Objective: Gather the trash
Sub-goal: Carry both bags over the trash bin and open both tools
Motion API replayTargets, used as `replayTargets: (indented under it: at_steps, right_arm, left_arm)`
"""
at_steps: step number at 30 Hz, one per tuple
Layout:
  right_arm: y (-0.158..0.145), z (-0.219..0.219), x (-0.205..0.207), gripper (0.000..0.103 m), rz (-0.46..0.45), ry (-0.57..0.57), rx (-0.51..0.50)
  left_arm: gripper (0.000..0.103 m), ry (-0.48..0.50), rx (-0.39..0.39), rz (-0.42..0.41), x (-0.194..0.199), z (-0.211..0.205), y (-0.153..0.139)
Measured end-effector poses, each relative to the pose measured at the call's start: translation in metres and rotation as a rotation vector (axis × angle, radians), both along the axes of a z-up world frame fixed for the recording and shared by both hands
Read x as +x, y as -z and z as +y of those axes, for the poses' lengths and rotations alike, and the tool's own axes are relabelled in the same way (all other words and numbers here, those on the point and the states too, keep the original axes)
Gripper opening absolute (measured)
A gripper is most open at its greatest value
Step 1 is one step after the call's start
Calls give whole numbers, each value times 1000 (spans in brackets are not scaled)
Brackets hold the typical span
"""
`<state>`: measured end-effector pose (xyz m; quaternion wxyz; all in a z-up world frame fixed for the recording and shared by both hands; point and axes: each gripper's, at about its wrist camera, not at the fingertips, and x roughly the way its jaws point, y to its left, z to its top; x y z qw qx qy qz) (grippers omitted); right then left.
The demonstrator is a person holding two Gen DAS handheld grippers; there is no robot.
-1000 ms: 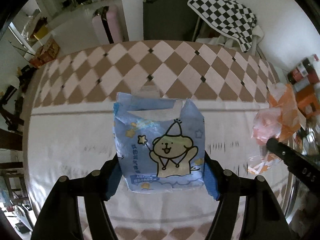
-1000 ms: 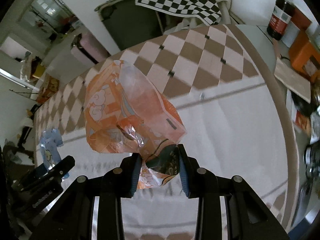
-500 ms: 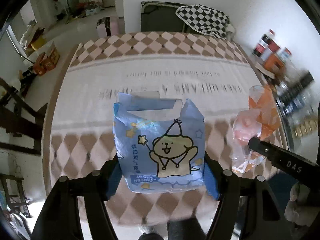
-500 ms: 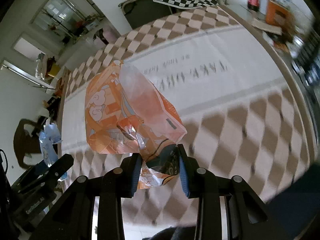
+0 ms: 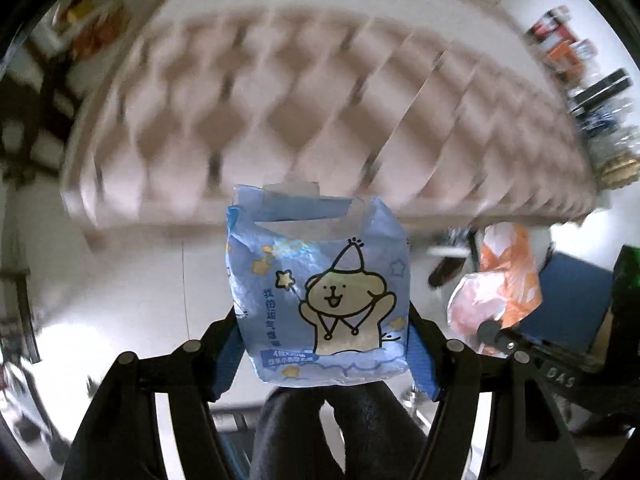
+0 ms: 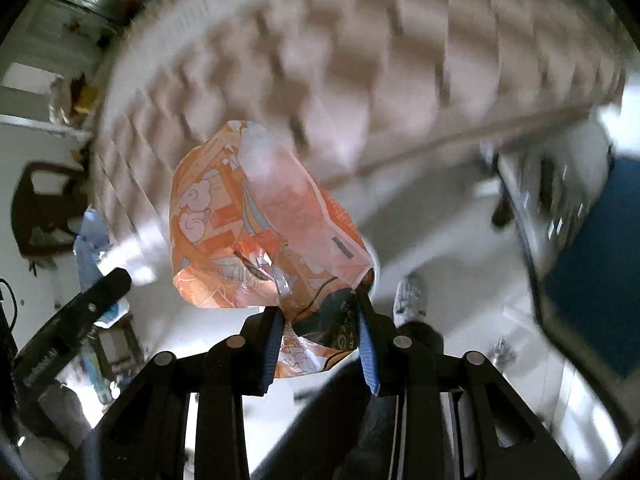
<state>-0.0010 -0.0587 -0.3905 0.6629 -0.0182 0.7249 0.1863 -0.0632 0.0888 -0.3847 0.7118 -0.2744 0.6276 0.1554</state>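
My left gripper (image 5: 322,340) is shut on a blue tissue pack wrapper (image 5: 320,296) with a cartoon bear and holds it in the air off the table. My right gripper (image 6: 318,320) is shut on a crumpled orange snack bag (image 6: 256,232), also held in the air. The orange bag also shows at the right of the left wrist view (image 5: 500,292). The blue wrapper shows at the left of the right wrist view (image 6: 90,248), above the left gripper's finger (image 6: 76,312).
The table with the brown and white checked cloth (image 5: 320,92) lies beyond both grippers, blurred. Below is pale floor (image 5: 140,280) and the person's dark legs (image 5: 332,432). A blue object (image 6: 596,260) stands at the right. Bottles and boxes (image 5: 568,44) are at the far right.
Both grippers have pulled back from over the table, past its near edge, with the wrappers still held. The table now lies farther off and the floor and legs show below.
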Motion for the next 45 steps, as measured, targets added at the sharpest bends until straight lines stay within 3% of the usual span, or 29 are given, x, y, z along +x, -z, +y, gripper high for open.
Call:
replayTargets:
  at_steps: [2,6,10,13,18,21,23,26,30,34,39,45]
  right_arm:
    - [40,-5,-19,35,58,-14,-38]
    - [140,-10,-41,35,148,-29,-102]
    - [239,-7,-42,35,202,-16,-136]
    - [306,-3,-37,35,224,6,-153]
    - [400,2,-38,35,262,30,-173]
    - [434,4,-39,39,289,37,-177]
    - [445,7,-42,40,302,34,-158]
    - [450,10,-41,54,293,21,-134]
    - [434,9,-41,77,268,1,-118]
    - [396,16,-41,100,198,-66,-140]
    - [326,20,-46,102,90,-166,-197]
    - [205,13,-55,102,36,-229,-197]
  left_arm:
    - [67,-17,-29,46,-9,-3,35]
    - [67,-50,-94,114,-14,-2,135]
    - [67,-114,-188,149,-12,9,243]
    - [68,-128,-234,163,-10,12,307]
    - [76,-148,-305,194,-15,14,372]
    - [98,-155,-322,190,-15,11,383]
    - [98,-152,-318,196,-20,13,383]
    - [98,-154,-284,196,-26,16,375]
    - [98,-162,-203,193,-40,21,350]
    - [98,-142,-50,199,-50,19,308]
    - [98,-143,26,193,-64,8,239]
    - [98,-119,52,136,-70,-12,124]
